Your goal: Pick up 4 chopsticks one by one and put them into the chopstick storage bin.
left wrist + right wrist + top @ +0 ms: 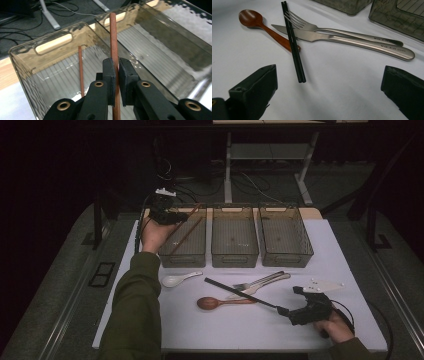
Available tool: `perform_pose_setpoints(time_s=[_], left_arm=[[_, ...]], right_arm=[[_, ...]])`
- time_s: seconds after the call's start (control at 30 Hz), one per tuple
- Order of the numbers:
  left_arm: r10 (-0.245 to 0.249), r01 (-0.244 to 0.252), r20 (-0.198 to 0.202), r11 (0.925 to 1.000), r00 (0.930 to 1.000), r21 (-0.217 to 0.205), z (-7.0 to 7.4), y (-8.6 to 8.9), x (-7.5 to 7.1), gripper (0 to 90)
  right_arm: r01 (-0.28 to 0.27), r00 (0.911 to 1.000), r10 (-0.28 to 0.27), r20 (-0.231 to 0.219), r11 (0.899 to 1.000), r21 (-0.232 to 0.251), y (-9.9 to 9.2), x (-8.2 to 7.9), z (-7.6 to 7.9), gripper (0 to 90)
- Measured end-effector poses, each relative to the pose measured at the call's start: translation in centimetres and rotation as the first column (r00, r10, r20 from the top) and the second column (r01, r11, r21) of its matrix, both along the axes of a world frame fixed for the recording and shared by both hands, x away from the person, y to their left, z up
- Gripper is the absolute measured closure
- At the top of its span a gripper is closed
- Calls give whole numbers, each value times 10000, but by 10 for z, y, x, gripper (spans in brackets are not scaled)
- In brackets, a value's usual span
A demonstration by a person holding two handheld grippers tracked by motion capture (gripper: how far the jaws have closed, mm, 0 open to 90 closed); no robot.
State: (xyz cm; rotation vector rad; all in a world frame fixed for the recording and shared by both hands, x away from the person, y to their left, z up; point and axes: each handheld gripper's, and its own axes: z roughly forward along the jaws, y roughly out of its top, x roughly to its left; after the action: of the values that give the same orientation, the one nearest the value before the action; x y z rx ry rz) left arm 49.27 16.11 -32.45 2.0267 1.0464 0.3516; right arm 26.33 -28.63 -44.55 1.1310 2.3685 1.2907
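- Three clear bins stand side by side at the far edge of my white table: the left bin, the middle bin and the right bin.
- Over the left bin I hold my left gripper, jaws closed tight on a brown chopstick that runs up between the pads and points toward the bin's far wall.
- Down on the floor of that same bin lies a second brown chopstick, apart from the one I grip.
- At the near right corner of the table rests my right gripper, jaws spread wide with nothing between them, aimed at the cutlery.
- Just ahead of those open jaws lies a pair of black chopsticks, side by side, crossing over a knife and the handle of a wooden spoon.
- Next to the knife, touching it, lies a fork.
- Near the front of the left bin sits a white soup spoon, well apart from both grippers.
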Motion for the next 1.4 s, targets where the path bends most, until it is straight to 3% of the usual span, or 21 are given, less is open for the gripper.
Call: perform_pose_setpoints(time_s=[0.07, 0.3, 0.4, 0.63, 0.83, 0.97, 1.07, 1.13, 1.17, 1.27, 1.4], left_arm=[[193, -194, -38, 9997, 9998, -140, -1, -1, 6, 832], [607, -607, -38, 9982, 9982, 6, 1, -11, 24, 832], [837, -836, 31, 9962, 9965, -260, 0, -12, 31, 833], [1254, -1256, -68, 9914, 9921, -362, -15, -19, 45, 833], [1358, -1357, -426, 9907, 9898, 61, -35, -29, 53, 832], [1342, -1325, -410, 9903, 9901, 422, -42, -35, 56, 830], [1524, -1488, -409, 9856, 9875, 804, -46, -37, 57, 829], [1663, -1618, -339, 9809, 9855, 1082, -48, -39, 57, 804], [1713, -1672, -309, 9802, 9847, 1065, -49, -40, 58, 734], [1716, -1673, -275, 9788, 9848, 1184, -48, -41, 57, 665], [1521, -1488, -203, 9824, 9882, 1131, -47, -40, 57, 578]], right_arm=[[-19, 10000, 19, 6, 10000, 10, -1, 0, 0, 6], [-34, 10000, 34, -2, 10000, 53, -1, 0, 0, 6], [-10, 10000, 10, -3, 10000, 78, -1, 0, 0, 6], [-50, 10000, 50, -24, 9999, 149, -1, 0, 1, 6], [-43, 10000, 43, -18, 9998, 211, -2, -1, 2, 6], [-57, 10000, 56, 28, 9997, 218, -2, 0, 2, 6], [-64, 10000, 63, 33, 9997, 253, -2, -1, 2, 6], [-59, 10000, 58, 33, 9996, 258, -2, -1, 3, 6], [-65, 10000, 64, 33, 9996, 261, -2, -1, 3, 6], [-84, 10000, 82, 47, 9996, 254, -2, -1, 3, 6], [-103, 9999, 102, 47, 9996, 249, -1, -1, 2, 6]])
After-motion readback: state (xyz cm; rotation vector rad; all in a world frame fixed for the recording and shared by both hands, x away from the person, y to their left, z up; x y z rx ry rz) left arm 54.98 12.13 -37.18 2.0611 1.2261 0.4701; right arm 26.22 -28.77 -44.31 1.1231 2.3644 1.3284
